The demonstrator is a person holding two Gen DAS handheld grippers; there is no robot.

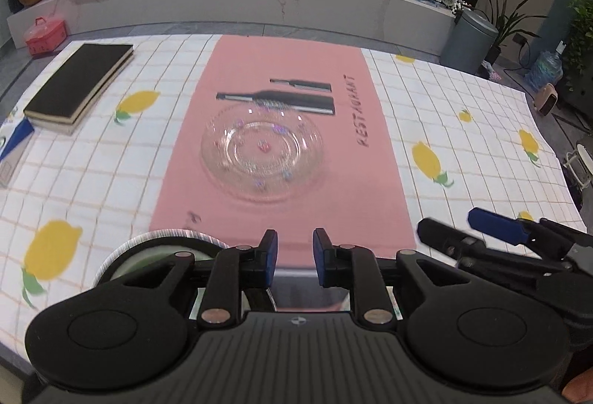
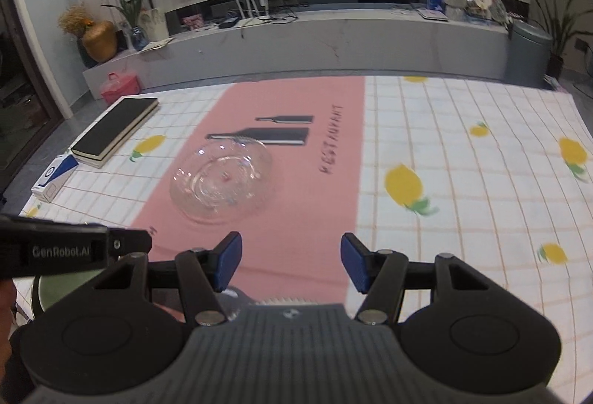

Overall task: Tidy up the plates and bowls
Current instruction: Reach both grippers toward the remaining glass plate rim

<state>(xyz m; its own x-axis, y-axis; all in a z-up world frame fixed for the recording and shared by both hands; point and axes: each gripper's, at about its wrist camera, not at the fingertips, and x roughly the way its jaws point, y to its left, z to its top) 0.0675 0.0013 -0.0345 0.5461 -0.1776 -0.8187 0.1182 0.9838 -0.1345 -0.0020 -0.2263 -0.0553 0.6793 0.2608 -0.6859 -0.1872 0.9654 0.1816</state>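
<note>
1. Left wrist view: one clear glass plate (image 1: 262, 154), round with ringed ridges and small coloured flecks, sits empty at the centre of the frame on a smooth pink rectangular placemat (image 1: 285, 129) printed with two black bottle shapes and the word RESTAURANT.
2. The placemat lies on a white checked tablecloth (image 1: 463, 144) patterned with yellow lemons.
3. One black hardcover book (image 1: 79, 85) with cream page edges lies at the upper left of the cloth.
4. The left gripper (image 1: 295, 257), black with blue flat pads, stands at lower centre with a narrow gap between its fingers and nothing in that gap.
5. Beneath its left finger, at lower left, shows a round dish (image 1: 155, 257) with a ribbed silvery rim and pale green inside; its contents cannot be made out.
6. The right gripper's blue-padded fingers enter at the lower right.
7. Right wrist view: the same glass plate (image 2: 221, 179) lies left of centre on the pink mat (image 2: 296, 152), empty.
8. The right gripper (image 2: 291, 263) at lower centre holds its two blue pads well apart, gripping nothing.
9. A small blue-and-white box (image 2: 55, 178) rests beside the book (image 2: 116, 126) at the left.
</note>
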